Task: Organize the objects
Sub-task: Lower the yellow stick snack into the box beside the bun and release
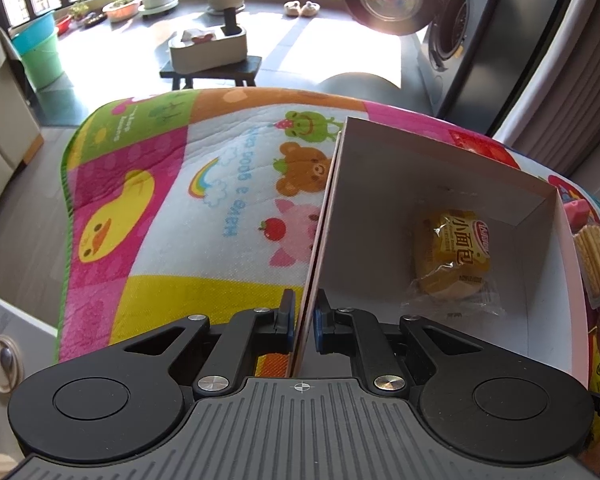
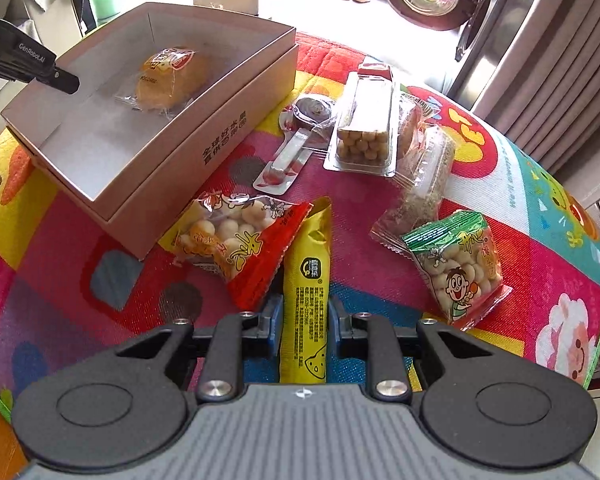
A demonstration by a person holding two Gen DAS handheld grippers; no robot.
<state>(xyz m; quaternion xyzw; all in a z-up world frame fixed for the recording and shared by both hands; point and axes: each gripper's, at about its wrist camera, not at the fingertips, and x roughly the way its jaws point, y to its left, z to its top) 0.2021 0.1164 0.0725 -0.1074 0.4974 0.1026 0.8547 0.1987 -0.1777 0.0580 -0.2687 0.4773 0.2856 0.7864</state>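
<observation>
An open cardboard box [image 1: 440, 184] lies on the colourful mat, and my left gripper [image 1: 304, 312] is shut on its near wall, one finger inside and one outside. Inside the box lies a wrapped yellow bun [image 1: 452, 256]. From the right wrist view the box [image 2: 204, 120] sits at upper left with the bun [image 2: 168, 76] in it, and the left gripper [image 2: 66, 80] pinches its left wall. My right gripper [image 2: 304, 320] is shut on a long yellow snack packet [image 2: 306, 276], which points forward between the fingers.
Loose snacks lie on the mat: a red bag of round biscuits [image 2: 236, 240], a green bag [image 2: 456, 264], a clear tray of biscuit sticks [image 2: 366, 128], a wrapped bar [image 2: 420, 188] and a lollipop-shaped packet [image 2: 296, 148]. A washing machine [image 1: 452, 28] stands beyond the table.
</observation>
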